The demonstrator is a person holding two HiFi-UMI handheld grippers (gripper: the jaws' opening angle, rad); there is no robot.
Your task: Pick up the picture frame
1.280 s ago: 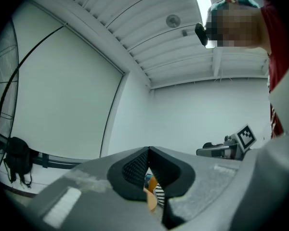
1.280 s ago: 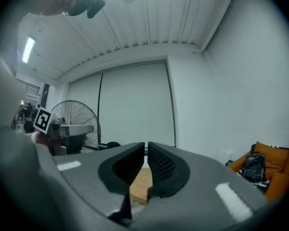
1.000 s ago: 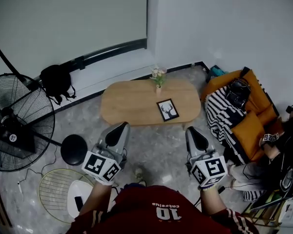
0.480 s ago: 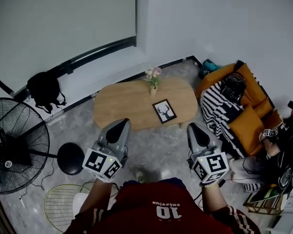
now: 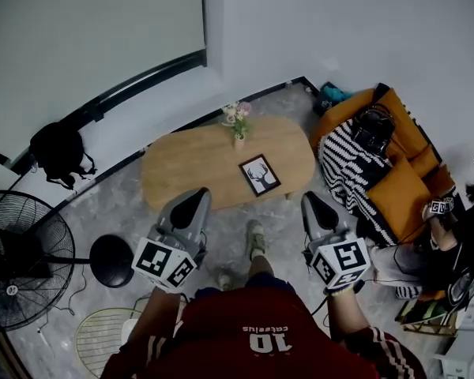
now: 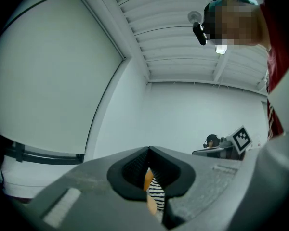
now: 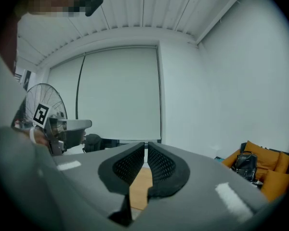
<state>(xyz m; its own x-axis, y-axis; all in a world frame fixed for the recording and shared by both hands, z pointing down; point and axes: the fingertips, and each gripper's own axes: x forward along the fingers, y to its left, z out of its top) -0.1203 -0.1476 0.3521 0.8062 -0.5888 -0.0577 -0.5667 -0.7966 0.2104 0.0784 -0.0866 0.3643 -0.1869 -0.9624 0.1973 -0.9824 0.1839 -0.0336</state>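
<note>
You are on the approach: left gripper [image 5: 193, 202] and right gripper [image 5: 311, 204] hang short of the worktop [image 5: 182, 168], jaws closed and empty, and the frame [image 5: 261, 174] lies flat by its near edge, right of centre, so next open a gripper's jaws and reach in.

Worktop [image 5: 197, 164]: light wood, plain grain.
Picture frame [image 5: 260, 174]: black border, white sheet with a dark antlered-head print.
Flowers [image 5: 235, 115]: pale pink and white.
Left tool [image 5: 193, 200], right tool [image 5: 312, 204]: grey, black at the gripping faces; cubes carry black-and-white square markers.
Blanket [image 5: 349, 176]: black-and-white stripes.
Seat [image 5: 411, 200]: orange.
Floor [image 5: 126, 204]: grey, mottled.
Shirt [image 5: 245, 322]: dark red, white numerals.
Fan [image 5: 16, 251], bag [image 5: 57, 152]: black.
</note>
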